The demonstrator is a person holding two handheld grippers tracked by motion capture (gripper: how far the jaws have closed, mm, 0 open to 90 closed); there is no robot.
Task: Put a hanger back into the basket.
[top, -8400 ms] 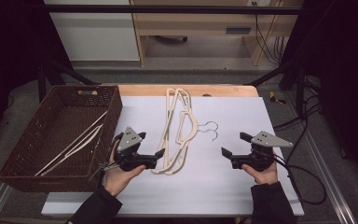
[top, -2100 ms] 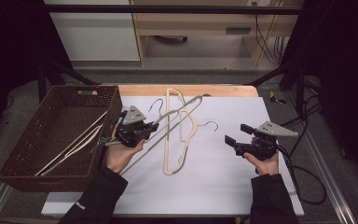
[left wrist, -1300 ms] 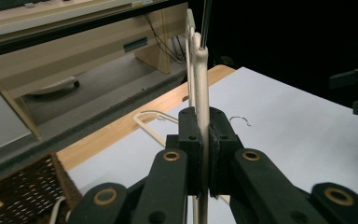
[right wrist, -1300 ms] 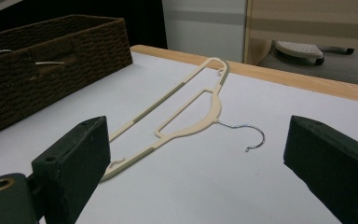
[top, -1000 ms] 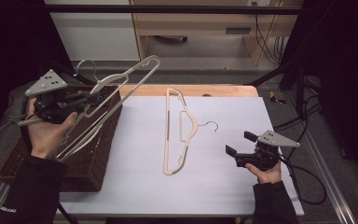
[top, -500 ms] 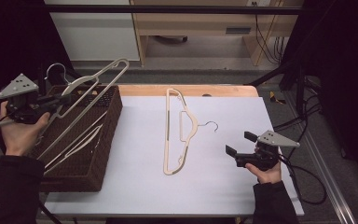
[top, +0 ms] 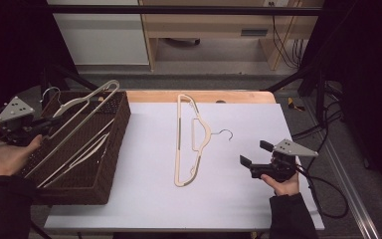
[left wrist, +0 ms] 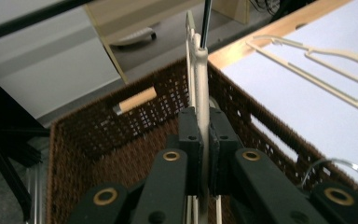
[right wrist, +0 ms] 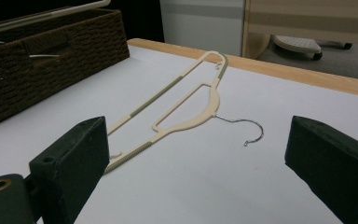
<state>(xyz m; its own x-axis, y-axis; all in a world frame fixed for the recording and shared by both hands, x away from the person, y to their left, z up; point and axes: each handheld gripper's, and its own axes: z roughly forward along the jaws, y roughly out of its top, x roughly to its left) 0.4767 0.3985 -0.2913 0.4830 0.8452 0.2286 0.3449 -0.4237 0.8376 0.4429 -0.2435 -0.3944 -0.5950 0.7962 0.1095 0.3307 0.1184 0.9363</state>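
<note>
My left gripper [top: 46,123] is at the far left, beside the brown wicker basket [top: 118,130], and is shut on a cream plastic hanger [top: 87,99]. That hanger slants up and to the right over the basket. In the left gripper view the jaws [left wrist: 204,127] pinch the hanger's thin edge [left wrist: 199,70] above the basket's inside [left wrist: 98,128]. A second cream hanger [top: 179,139] lies flat mid-table, its wire hook toward the right. My right gripper [top: 254,153] is open just right of that hook, and its own view looks at the hanger [right wrist: 191,120] between wide jaws [right wrist: 198,140].
More hangers [top: 79,154] lie in the basket, which has a wooden handle [left wrist: 135,100] at its far end. The white tabletop [top: 229,199] ends in a wooden strip at the back. Cables [top: 323,134] trail off the right side.
My left hand has carried its hanger left and down, so the hanger now hangs lower over the basket. The right gripper and the hanger on the table have not moved.
</note>
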